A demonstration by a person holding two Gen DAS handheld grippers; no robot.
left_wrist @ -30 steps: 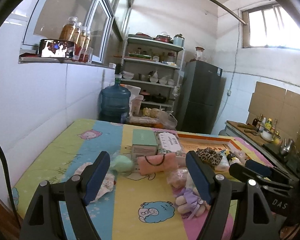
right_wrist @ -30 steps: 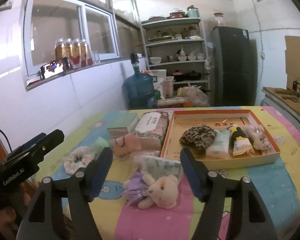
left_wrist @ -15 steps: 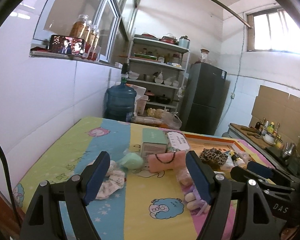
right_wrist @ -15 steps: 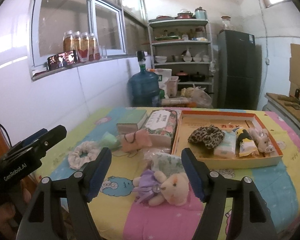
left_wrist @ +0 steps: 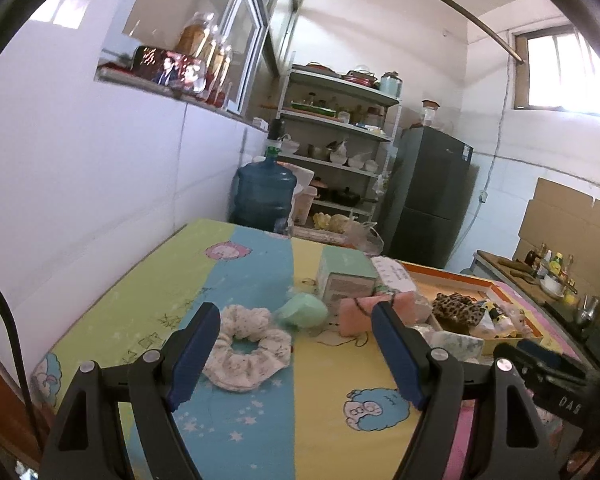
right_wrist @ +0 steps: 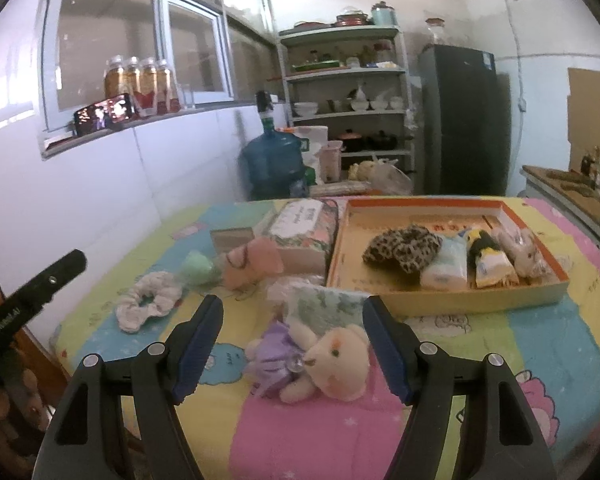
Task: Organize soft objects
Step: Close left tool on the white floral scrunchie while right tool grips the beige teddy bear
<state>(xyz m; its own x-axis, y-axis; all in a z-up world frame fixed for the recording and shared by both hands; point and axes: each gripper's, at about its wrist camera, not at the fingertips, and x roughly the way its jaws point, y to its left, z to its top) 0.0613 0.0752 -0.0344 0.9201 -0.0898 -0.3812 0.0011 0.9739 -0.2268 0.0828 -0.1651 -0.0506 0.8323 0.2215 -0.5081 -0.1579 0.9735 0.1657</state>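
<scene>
My left gripper (left_wrist: pixel 296 344) is open and empty, low over the table, with a white scrunchie (left_wrist: pixel 250 346) just ahead between its fingers. Behind it lie a mint soft object (left_wrist: pixel 304 312) and a pink pouch (left_wrist: pixel 364 312). My right gripper (right_wrist: pixel 294 344) is open and empty, with a teddy bear in a purple dress (right_wrist: pixel 316 364) between its fingers. A patterned soft pack (right_wrist: pixel 324 308) lies behind the bear. An orange-rimmed tray (right_wrist: pixel 460 304) holds a leopard scrunchie (right_wrist: pixel 404 248), a pale blue pack (right_wrist: pixel 448 272) and small plush toys (right_wrist: pixel 520 252).
The table has a colourful cartoon cloth (left_wrist: pixel 244 432) and stands against a white wall on the left. A green box (left_wrist: pixel 346 276) and a floral tissue box (right_wrist: pixel 304 228) stand mid-table. A blue water jug (right_wrist: pixel 272 164), shelves (right_wrist: pixel 348 92) and a dark fridge (right_wrist: pixel 464 120) stand beyond.
My left gripper has moved left toward the white scrunchie, which now sits between its fingers. My right gripper has moved slightly closer to the teddy bear. Both stay open.
</scene>
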